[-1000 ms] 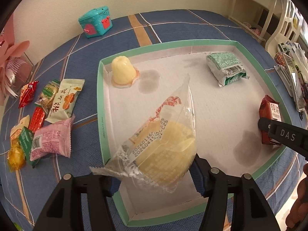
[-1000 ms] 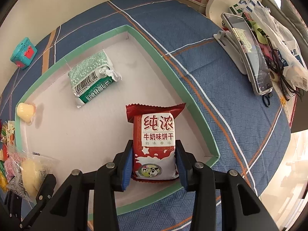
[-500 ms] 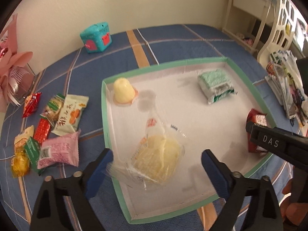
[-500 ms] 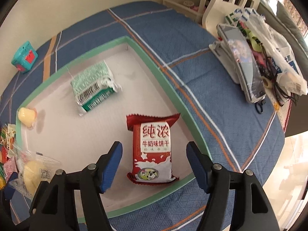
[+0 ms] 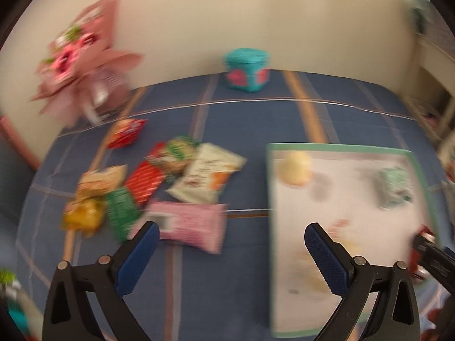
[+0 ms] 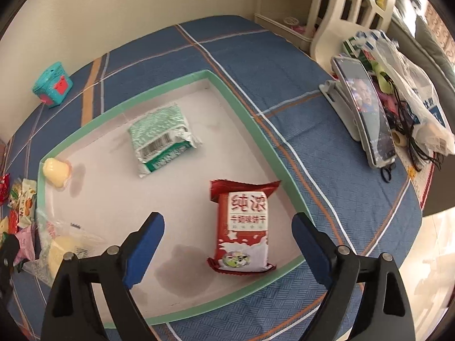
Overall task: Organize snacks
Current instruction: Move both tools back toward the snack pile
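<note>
Both tools had just let go. A second earlier the right tool (image 6: 227, 244) had been clamped on the red biscuit packet (image 6: 243, 227); now its jaws were spreading, nearly full wide, with nothing pressed between them, and the packet lay flat in the tray (image 6: 256, 125) near its right-hand rim, below the open fingers. The left tool (image 5: 229, 251) had been carrying a clear bag with a yellow cake (image 6: 64, 248) inside. That bag now rested in the tray's near left corner, and the left tool's jaws were opening too, as wide as they seemed to go, empty.

The left tool had also swung away from the tray. Its view was smeared by the motion, but it faced the loose pile on the blue checked tablecloth (image 5: 256, 119): a pink packet (image 5: 190, 224) just ahead of the fingers, a white one (image 5: 207, 179), red (image 5: 143, 182), green (image 5: 122, 213) and yellow (image 5: 85, 216) wrappers beyond.

So four snacks sat in the tray, counting the green packet (image 6: 160, 139) and the little jelly cup (image 6: 55, 172). I judged the sorting about a third done, with the pink packet the likely next pick.
</note>
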Demonstrator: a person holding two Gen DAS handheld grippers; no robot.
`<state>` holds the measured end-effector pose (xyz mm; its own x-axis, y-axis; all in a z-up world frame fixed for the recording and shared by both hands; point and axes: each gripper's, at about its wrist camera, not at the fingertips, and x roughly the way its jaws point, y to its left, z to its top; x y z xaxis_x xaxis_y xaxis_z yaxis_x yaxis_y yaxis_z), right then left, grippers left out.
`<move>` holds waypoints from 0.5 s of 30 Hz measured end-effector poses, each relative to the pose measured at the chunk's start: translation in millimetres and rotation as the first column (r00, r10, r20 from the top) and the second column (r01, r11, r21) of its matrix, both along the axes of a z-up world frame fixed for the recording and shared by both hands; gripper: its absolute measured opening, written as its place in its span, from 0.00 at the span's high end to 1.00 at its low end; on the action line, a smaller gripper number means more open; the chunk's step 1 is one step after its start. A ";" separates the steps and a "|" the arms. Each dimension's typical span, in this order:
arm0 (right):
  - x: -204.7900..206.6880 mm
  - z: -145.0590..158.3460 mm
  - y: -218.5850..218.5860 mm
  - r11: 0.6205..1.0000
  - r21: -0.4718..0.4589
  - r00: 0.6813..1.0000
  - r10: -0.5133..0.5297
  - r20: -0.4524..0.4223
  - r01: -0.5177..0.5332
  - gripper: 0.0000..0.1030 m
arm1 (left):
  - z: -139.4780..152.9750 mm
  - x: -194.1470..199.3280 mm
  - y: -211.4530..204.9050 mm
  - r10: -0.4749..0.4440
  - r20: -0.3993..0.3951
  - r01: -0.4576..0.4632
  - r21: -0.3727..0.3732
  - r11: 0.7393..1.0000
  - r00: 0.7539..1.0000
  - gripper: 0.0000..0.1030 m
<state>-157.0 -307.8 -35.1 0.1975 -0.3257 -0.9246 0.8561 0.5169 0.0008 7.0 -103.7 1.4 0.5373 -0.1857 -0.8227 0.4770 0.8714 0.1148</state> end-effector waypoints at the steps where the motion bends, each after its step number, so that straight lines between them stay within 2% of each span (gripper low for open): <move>1: 1.8 1.2 2.1 1.000 -0.002 1.000 0.012 0.007 -0.012 0.08 | -1.2 4.4 5.5 0.023 0.000 -0.023 0.011 1.000 1.000 0.00; 2: 3.9 2.2 4.2 1.000 -0.002 1.000 0.026 0.016 -0.026 0.05 | -3.1 9.2 10.6 0.042 -0.002 -0.042 0.024 0.999 0.999 0.00; 7: 15.8 5.3 16.2 0.994 -0.018 0.994 0.107 0.029 -0.107 0.03 | -9.6 28.0 32.2 0.123 0.002 -0.123 0.069 0.990 0.992 0.00; 15: 30.3 11.0 39.6 0.976 0.015 0.971 0.213 0.110 -0.216 0.03 | -7.3 43.5 56.5 0.192 -0.021 -0.191 0.049 0.980 0.981 0.00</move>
